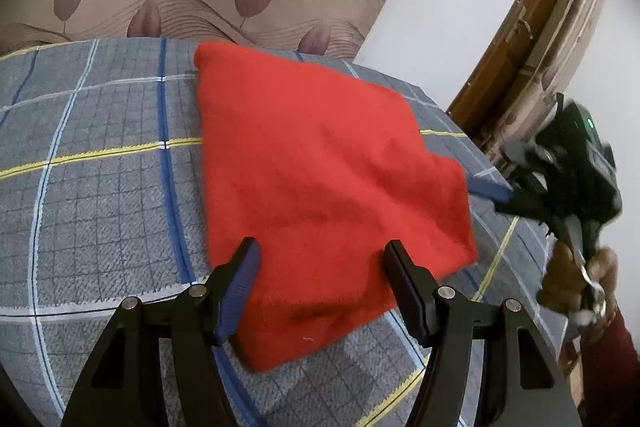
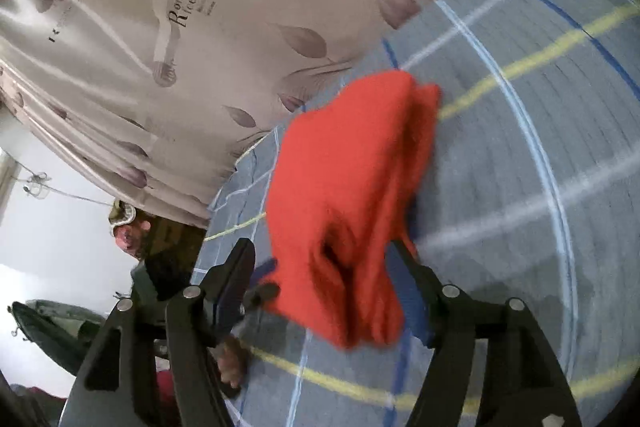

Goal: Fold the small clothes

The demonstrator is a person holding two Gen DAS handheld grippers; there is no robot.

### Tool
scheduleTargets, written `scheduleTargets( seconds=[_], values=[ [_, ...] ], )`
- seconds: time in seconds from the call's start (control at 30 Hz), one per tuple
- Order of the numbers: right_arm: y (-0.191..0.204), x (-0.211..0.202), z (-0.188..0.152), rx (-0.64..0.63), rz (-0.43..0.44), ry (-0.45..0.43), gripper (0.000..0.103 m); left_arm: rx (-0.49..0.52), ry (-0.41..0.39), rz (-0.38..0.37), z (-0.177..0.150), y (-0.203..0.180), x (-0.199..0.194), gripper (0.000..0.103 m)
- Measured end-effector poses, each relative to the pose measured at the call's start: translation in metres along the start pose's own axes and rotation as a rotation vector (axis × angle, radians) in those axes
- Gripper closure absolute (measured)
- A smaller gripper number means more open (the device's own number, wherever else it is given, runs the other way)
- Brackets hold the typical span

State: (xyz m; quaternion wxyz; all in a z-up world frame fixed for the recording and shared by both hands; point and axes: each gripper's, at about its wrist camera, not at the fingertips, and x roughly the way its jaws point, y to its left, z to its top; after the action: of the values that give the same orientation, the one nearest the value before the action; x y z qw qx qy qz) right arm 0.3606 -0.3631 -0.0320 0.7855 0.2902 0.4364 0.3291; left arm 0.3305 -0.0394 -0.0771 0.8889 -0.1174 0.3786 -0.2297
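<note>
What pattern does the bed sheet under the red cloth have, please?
Grey sheet checked with blue, white and yellow lines; the left wrist view shows it best.

Soft, even daylight is filling both views; fisheye bending is curving the edges, and motion blur is smearing the right wrist view, especially its right half.

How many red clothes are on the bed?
1. The folded red cloth lies on the checked bedcover, just ahead of both open claws. More could be hidden outside the pictures.
</note>
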Motion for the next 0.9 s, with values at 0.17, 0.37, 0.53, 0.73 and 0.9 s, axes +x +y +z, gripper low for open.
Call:
scheduleTargets(
  seconds=[0.17, 0.37, 0.53, 0.73, 0.9],
  values=[
    [-0.015, 0.039, 0.045, 0.034, -0.15, 0.011, 0.036, -0.014, -0.004, -0.01, -0.001, 0.002, -0.002, 0.038],
    [-0.026, 0.073, 0.073, 0.06, -0.088, 0.055, 0.087, -0.01, -0.006, -0.004, -0.001, 0.001, -0.003, 0.038],
    [0.019, 0.069, 0.089, -0.11, 0.025, 0.0, 0.089, -0.021, -0.014, -0.007, -0.003, 0.002, -0.005, 0.038],
    [-0.038, 0.08, 0.083, 0.006, -0.094, 0.046, 0.089, 0.001, -0.007, -0.006, -0.005, -0.004, -0.004, 0.038],
    [-0.048, 0.063, 0.075, 0.092, -0.023, -0.018, 0.078, -0.013, -0.007, -0.019, -0.004, -0.002, -0.004, 0.038]
  ],
)
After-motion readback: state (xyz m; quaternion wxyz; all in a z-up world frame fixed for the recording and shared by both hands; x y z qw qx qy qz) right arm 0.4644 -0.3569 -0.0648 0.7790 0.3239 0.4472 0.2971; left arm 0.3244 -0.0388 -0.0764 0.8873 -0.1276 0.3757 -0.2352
